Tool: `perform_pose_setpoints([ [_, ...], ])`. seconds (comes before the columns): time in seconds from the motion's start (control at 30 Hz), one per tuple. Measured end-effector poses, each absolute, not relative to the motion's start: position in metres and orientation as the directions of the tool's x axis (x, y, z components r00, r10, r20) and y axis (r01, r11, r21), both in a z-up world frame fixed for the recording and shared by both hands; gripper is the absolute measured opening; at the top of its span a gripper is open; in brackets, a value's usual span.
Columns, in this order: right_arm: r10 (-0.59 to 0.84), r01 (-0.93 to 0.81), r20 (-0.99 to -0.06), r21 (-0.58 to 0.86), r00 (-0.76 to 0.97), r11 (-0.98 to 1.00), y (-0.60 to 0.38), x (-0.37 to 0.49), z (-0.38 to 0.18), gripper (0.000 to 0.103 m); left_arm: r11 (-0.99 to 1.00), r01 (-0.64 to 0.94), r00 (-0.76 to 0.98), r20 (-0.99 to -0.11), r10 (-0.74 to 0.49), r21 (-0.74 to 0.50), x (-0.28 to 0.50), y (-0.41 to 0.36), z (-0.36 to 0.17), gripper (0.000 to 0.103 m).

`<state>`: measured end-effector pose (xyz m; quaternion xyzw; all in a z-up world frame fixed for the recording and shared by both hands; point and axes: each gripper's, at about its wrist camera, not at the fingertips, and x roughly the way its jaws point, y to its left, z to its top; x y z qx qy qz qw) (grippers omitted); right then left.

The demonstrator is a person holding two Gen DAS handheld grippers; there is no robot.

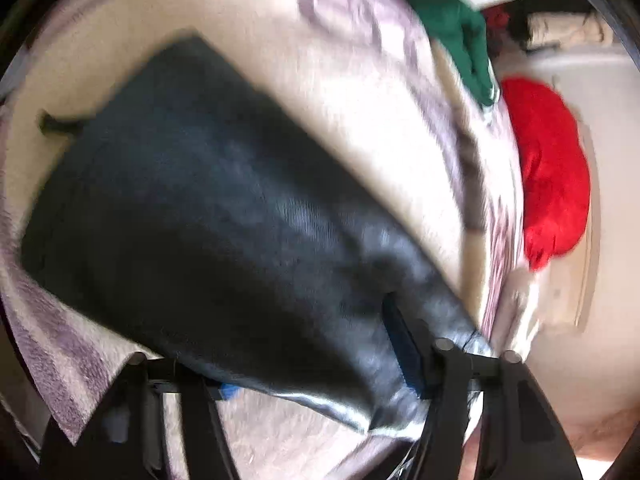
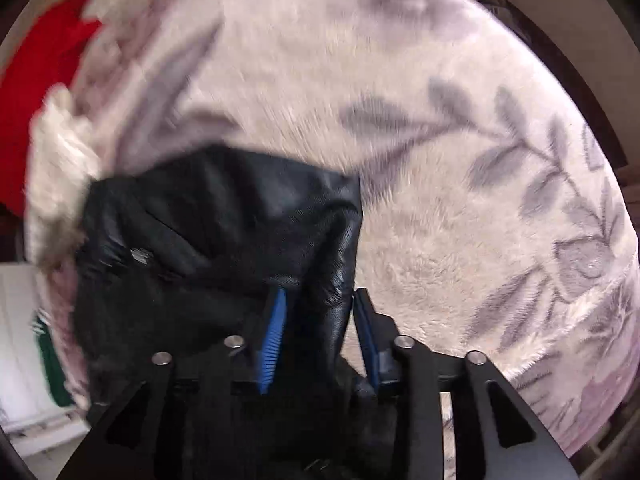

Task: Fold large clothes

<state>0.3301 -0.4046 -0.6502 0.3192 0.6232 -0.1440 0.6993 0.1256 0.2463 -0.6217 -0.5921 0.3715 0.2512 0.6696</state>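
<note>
In the right wrist view, the right gripper has its two blue-padded fingers closed partway on a bunched fold of the black garment; the shiny dark fabric fills the gap between the pads and runs back under the gripper body. From that pinch the garment spreads forward and to the left as a creased, roughly rectangular mass lying on a fluffy cream blanket printed with grey-purple leaf sprigs. At the far left edge a red cloth shows beyond the blanket, and lower left a green item hangs against a white surface.

In the left wrist view, the left gripper sits at the bottom of the frame with the black garment draped across it. One dark finger stands against the cloth on the right; the other finger is hidden under the fabric, so whether this gripper is pinching the garment or merely under it cannot be told. The garment stretches away up and to the left as a long dark panel over the same cream blanket. Past the blanket's right edge lie a red garment and, higher up, a green garment. The picture is motion-blurred.
</note>
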Motion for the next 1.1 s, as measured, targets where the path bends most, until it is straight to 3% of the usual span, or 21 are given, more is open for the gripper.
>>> perform_pose_setpoints([
  [0.03,0.206,0.591,-0.956,0.291,0.209,0.752,-0.405,0.327,-0.640,0.041,0.178,-0.781,0.598,-0.799,-0.062,-0.599,0.126,0.249,-0.616,0.011],
  [0.13,0.209,0.540,-0.947,0.312,0.245,0.782,-0.397,0.321,-0.615,0.041,0.208,-0.758,0.635,-0.772,0.022,-0.618,0.129,0.254,-0.595,0.007],
  [0.33,0.229,0.331,-0.941,0.305,0.249,0.893,-0.310,0.316,-0.601,0.041,0.460,-0.716,0.639,-0.758,0.128,-0.526,0.174,0.240,-0.522,0.004],
  [0.43,0.240,0.200,-0.933,0.298,0.268,0.934,-0.249,0.314,-0.609,0.041,0.552,-0.669,0.669,-0.727,0.156,-0.498,0.194,0.225,-0.481,0.004],
  [0.57,0.258,0.170,-0.961,0.272,0.098,0.947,-0.201,0.311,-0.658,0.041,0.686,-0.577,0.720,-0.673,0.170,-0.444,0.223,0.189,-0.429,0.004],
  [0.67,0.317,0.206,-0.940,0.337,0.126,0.919,-0.209,0.306,-0.650,0.041,0.793,-0.458,0.770,-0.625,0.129,-0.400,0.251,0.146,-0.393,0.003],
  [0.83,0.390,0.317,-0.902,0.430,0.184,0.845,-0.270,0.278,-0.621,0.041,0.935,-0.149,0.806,-0.587,-0.074,-0.323,0.302,0.021,-0.364,0.003],
  [0.97,0.388,0.421,-0.891,0.453,0.236,0.786,-0.339,0.256,-0.604,0.041,0.948,0.104,0.732,-0.622,-0.279,-0.302,0.328,-0.104,-0.385,0.003],
  [1.1,0.361,0.523,-0.893,0.450,0.269,0.724,-0.407,0.225,-0.596,0.041,0.893,0.311,0.528,-0.723,-0.446,-0.324,0.334,-0.239,-0.449,0.003],
])
